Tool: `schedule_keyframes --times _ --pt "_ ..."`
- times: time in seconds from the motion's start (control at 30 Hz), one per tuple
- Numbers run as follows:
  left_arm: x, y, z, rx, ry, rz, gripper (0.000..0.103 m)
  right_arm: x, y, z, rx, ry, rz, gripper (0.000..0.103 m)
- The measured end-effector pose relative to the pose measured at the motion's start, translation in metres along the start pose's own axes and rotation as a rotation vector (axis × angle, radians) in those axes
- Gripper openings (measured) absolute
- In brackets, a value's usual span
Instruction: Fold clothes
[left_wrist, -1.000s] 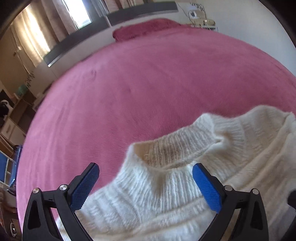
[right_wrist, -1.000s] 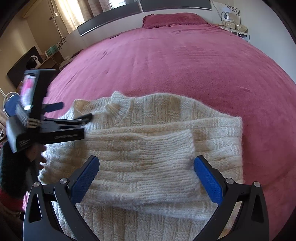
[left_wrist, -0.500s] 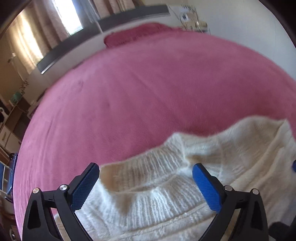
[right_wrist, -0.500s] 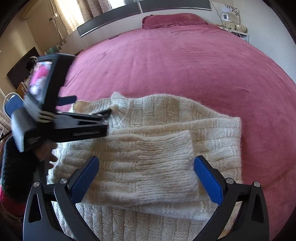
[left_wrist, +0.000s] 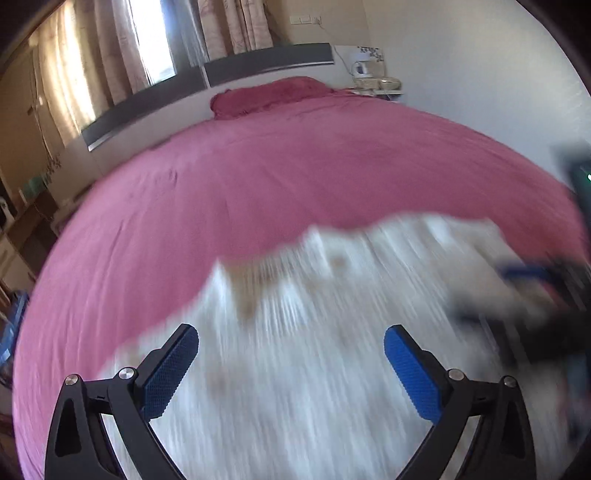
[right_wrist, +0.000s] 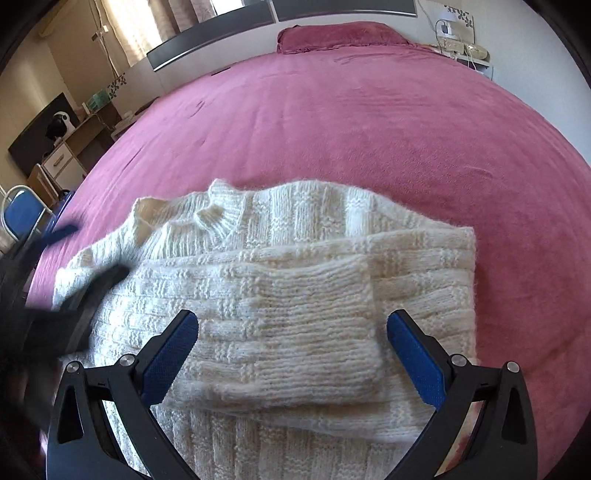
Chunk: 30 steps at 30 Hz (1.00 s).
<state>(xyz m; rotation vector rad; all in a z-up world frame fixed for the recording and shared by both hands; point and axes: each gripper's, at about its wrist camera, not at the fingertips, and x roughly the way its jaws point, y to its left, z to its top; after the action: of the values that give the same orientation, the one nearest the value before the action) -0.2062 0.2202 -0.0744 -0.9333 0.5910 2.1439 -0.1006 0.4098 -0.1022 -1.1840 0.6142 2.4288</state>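
Though folded, cream ribbed sweater (right_wrist: 295, 295)

- This is a bedroom in a home: a wide bed (right_wrist: 369, 122) under a magenta plush cover fills most of both views.
- A pillow (right_wrist: 340, 35) in matching magenta lies at the far end, against a low dark headboard (right_wrist: 343, 7).
- Patterned curtains (left_wrist: 229, 29) hang over a bright window (left_wrist: 151, 40) behind the headboard.
- A small bedside table (right_wrist: 465, 50) with cables and small items sits in the far right corner.
- Along the left wall are a dark flat screen (right_wrist: 37, 136), a wooden desk with drawers (right_wrist: 59, 162) and a blue chair (right_wrist: 22, 214).
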Motion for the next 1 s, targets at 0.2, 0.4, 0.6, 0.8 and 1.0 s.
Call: schedule_keyframes --times 0.2,0.4,0.6,0.8,1.0 --pt "-0.035 0.001 -0.098 -0.136 0.118 -0.112 0.103 -0.002 0.007 -0.001 -0.016 0.001 0.007 0.103" --pt "-0.028 0.023 -0.113 -0.216 0.182 -0.104 0.103 -0.014 0.032 -0.046 -0.136 0.085 -0.009 0.103" --pt "-0.069 0.009 -0.13 -0.29 0.192 -0.175 0.103 -0.026 0.056 -0.09 -0.257 0.168 -0.026 0.103" --pt "-0.047 0.021 -0.157 -0.257 0.32 -0.163 0.103 -0.032 0.07 -0.135 -0.374 0.287 -0.103 0.103" --pt "-0.103 0.029 -0.158 -0.278 0.256 -0.114 0.103 -0.088 0.062 -0.156 -0.358 0.268 -0.144 0.103"
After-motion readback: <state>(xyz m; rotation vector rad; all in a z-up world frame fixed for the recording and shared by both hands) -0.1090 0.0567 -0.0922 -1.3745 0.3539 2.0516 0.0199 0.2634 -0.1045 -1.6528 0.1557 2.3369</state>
